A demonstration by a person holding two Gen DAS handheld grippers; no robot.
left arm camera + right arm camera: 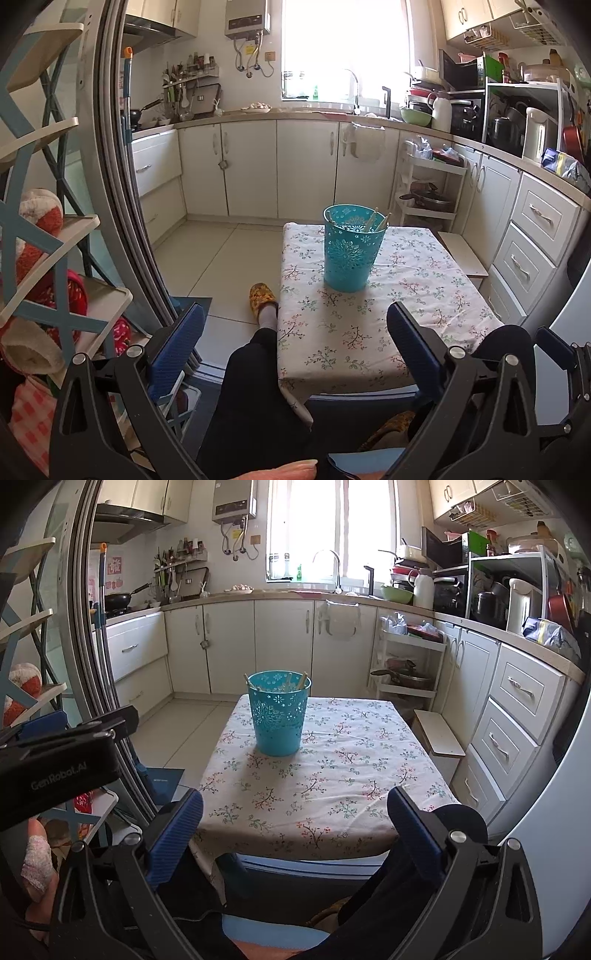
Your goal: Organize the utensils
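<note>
A teal perforated holder (352, 249) (279, 713) stands upright on the far half of a small table with a floral cloth (369, 332) (332, 775). Pale chopstick ends (373, 219) (295, 681) stick out of its rim. My left gripper (295, 332) is open near the table's front edge, with nothing between its blue pads. My right gripper (295, 819) is also open and empty, held back over the table's near edge. The left gripper's black body (59, 760) shows at the left of the right wrist view.
A person's leg in dark trousers (255, 387) and a yellow slipper (262, 297) lie left of the table. A white stool (439, 734) stands right of it. A shelf rack (48, 258) and a door frame (122, 184) are on the left, with kitchen cabinets (284, 646) behind.
</note>
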